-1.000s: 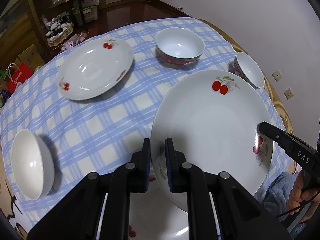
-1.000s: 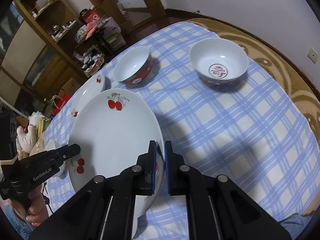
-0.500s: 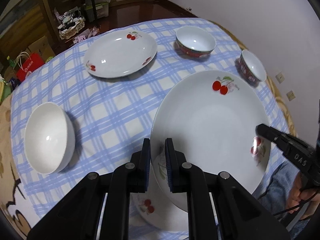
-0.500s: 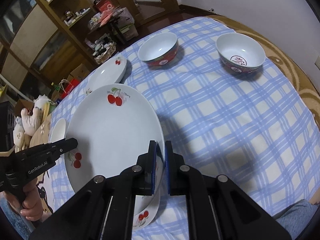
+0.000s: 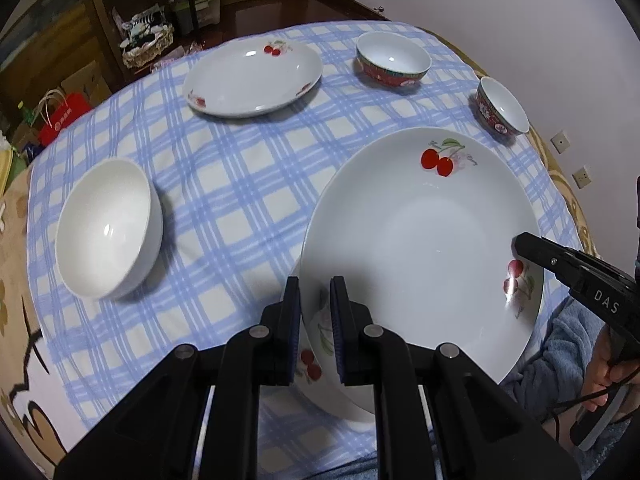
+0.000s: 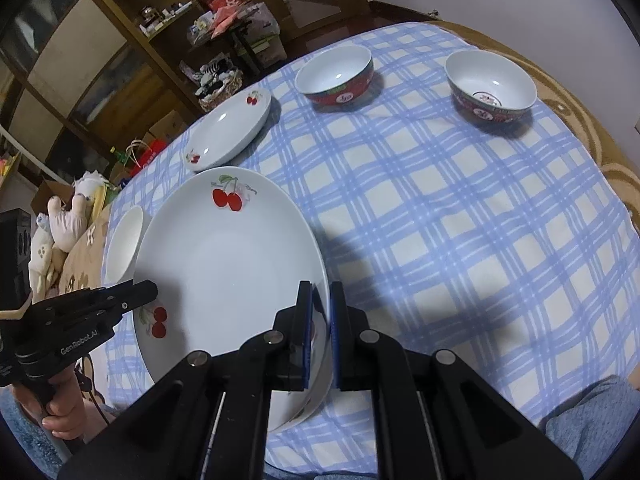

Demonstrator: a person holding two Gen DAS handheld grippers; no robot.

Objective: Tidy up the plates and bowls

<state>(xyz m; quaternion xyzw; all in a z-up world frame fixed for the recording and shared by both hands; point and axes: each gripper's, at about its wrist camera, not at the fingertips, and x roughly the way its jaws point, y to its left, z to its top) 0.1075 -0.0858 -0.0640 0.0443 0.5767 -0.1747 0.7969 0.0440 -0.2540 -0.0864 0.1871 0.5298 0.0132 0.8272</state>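
A large white plate with cherry prints (image 5: 420, 240) (image 6: 224, 264) is carried between both grippers, just above the near edge of the table. My left gripper (image 5: 315, 292) is shut on its left rim, and its tip (image 6: 148, 290) shows in the right wrist view. My right gripper (image 6: 320, 296) is shut on the opposite rim, with its tip (image 5: 524, 244) seen in the left wrist view. A second cherry plate (image 5: 312, 360) (image 6: 306, 410) lies partly hidden right under the held one.
On the blue checked tablecloth (image 5: 240, 168) (image 6: 440, 220) stand a third cherry plate (image 5: 252, 80) (image 6: 228, 132), a plain white bowl (image 5: 108, 228) (image 6: 124, 244) and two red-patterned bowls (image 5: 392, 62) (image 5: 502, 110) (image 6: 336, 72) (image 6: 490, 80). Shelves and clutter stand beyond the table.
Both grippers have carried the large plate back toward the near table edge. The far dishes have slid away in both views. More of the plate underneath shows.
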